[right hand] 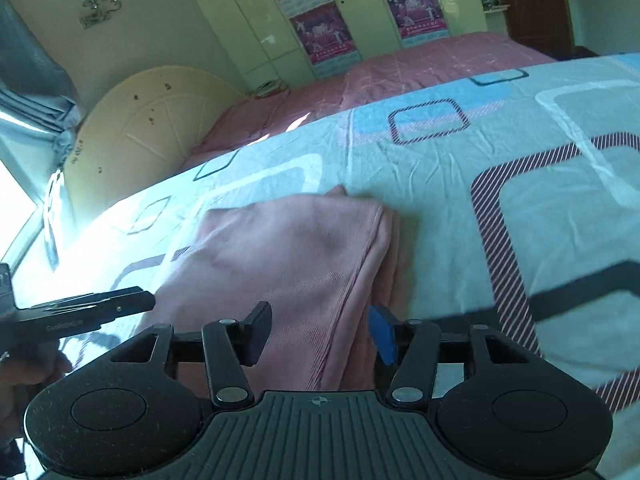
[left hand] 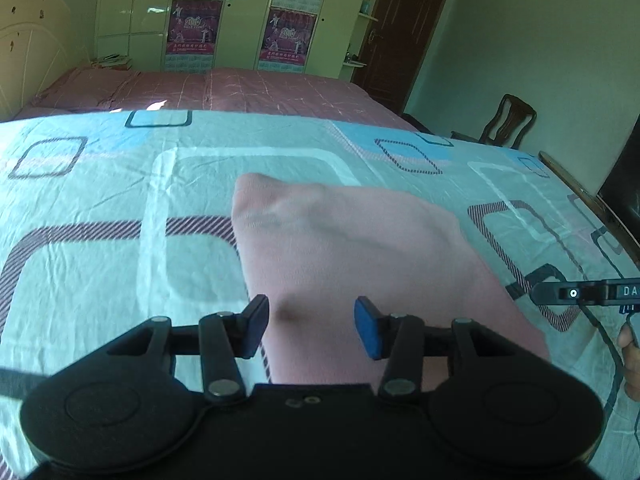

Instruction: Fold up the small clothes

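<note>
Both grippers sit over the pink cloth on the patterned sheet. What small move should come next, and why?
Probably lower the right gripper onto the pink cloth and close on its near edge for another fold. The cloth already lies folded, layers stacked along its hemmed side, and both grippers' jaws stand apart with nothing pinched. The left gripper hangs open over the same cloth on the sheet.

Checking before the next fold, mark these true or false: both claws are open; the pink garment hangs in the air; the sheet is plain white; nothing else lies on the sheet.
1. Both claws open: true, left claw and right claw grip nothing.
2. Pink garment hangs in air: false, it lies on the sheet.
3. Sheet plain white: false, patterned with rounded squares.
4. Nothing else on the sheet: true, as far as visible.
</note>
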### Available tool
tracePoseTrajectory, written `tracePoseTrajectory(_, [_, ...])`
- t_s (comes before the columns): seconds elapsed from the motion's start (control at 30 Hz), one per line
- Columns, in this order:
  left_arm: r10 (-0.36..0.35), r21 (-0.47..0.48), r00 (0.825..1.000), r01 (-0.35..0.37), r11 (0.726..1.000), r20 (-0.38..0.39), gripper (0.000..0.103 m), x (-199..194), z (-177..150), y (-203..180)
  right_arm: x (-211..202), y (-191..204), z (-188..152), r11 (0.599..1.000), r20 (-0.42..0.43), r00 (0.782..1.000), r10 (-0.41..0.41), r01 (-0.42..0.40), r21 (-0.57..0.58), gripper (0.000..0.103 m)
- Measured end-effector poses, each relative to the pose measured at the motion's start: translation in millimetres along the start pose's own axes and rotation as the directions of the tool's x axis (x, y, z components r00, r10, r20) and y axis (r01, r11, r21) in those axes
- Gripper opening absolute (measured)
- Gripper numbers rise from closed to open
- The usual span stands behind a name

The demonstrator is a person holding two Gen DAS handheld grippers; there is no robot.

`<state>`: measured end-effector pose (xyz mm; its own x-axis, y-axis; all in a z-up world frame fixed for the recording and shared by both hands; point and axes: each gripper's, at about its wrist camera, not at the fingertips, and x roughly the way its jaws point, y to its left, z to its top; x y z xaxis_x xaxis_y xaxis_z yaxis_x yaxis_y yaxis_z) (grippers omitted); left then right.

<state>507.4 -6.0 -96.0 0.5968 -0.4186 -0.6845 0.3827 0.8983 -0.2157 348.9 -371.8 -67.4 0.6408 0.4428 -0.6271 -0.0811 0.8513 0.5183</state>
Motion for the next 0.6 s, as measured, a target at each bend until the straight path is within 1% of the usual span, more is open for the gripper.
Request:
tracePoseTrajectory(0.07, [0.013, -0.015, 1.0, -0.013, 1.0, -0.01, 0.046, -2.5, -11.8, 4.2, 0.5, 4.5, -14.7, 1.0, -0.045, 0.999, 0.017, -0.017, 0.004, 0.054])
tracePoseTrajectory(0.13, [0.005, -0.049, 1.0, -0.005, 0.999, -0.012, 0.046, 0.2, -14.0, 8.5, 11.5, 6.7, -24.5, 1.0, -0.086, 0.996, 0.006, -0.006, 0.006, 0.053])
tracePoseTrajectory(0.2, [0.013, -0.052, 1.0, -0.015, 0.999, -0.027, 0.047, 6.6, -12.7, 8.6, 24.1, 4.6, -28.1, 0.999, -0.115, 0.993, 0.016, -0.012, 0.034, 0.051])
tracePoseTrajectory(0.23, [0.018, -0.062, 0.999, -0.021, 0.998, -0.04, 0.047, 11.0, -12.5, 8.8, 29.6, 4.4, -28.0, 0.999, -0.12, 0.993, 0.016, -0.011, 0.044, 0.047])
tracePoseTrajectory(0.3, [0.023, -0.072, 0.998, -0.027, 0.997, -0.054, 0.047, 16.7, -10.6, 8.2, 35.7, 6.0, -24.9, 1.0, -0.118, 0.993, 0.013, -0.01, 0.023, 0.026])
tracePoseTrajectory(0.33, [0.03, -0.067, 0.998, -0.033, 0.997, -0.055, 0.047, 17.4, -9.7, 7.4, 37.0, 6.2, -21.1, 1.0, -0.12, 0.993, 0.019, -0.018, 0.008, 0.009])
tracePoseTrajectory(0.37, [0.027, -0.059, 0.998, -0.03, 0.998, -0.056, 0.041, 15.9, -8.1, 4.3, 35.9, 4.3, -18.9, 1.0, -0.12, 0.993, 0.023, -0.023, 0.006, 0.009])
tracePoseTrajectory(0.4, [0.017, -0.047, 0.999, -0.019, 0.999, -0.05, 0.038, 13.4, -5.7, 0.9, 31.5, 5.2, -16.2, 1.0, -0.114, 0.993, 0.015, -0.017, -0.011, 0.009])
tracePoseTrajectory(0.47, [0.01, -0.008, 0.999, -0.01, 1.0, -0.052, 0.038, 8.9, -4.6, -11.4, 11.1, 9.1, -12.8, 0.998, -0.082, 0.997, -0.007, 0.002, -0.059, 0.008])
tracePoseTrajectory(0.53, [-0.001, 0.0, 0.997, 0.001, 1.0, -0.071, 0.039, 13.0, -4.6, -18.1, -2.6, 7.1, -11.7, 0.996, -0.072, 0.997, -0.022, 0.016, -0.086, 0.008])
tracePoseTrajectory(0.6, [0.013, 0.026, 0.995, -0.011, 1.0, -0.102, 0.045, 22.9, -6.3, -24.1, 6.6, 0.1, -16.4, 0.994, -0.111, 0.992, -0.061, 0.05, -0.095, 0.008])
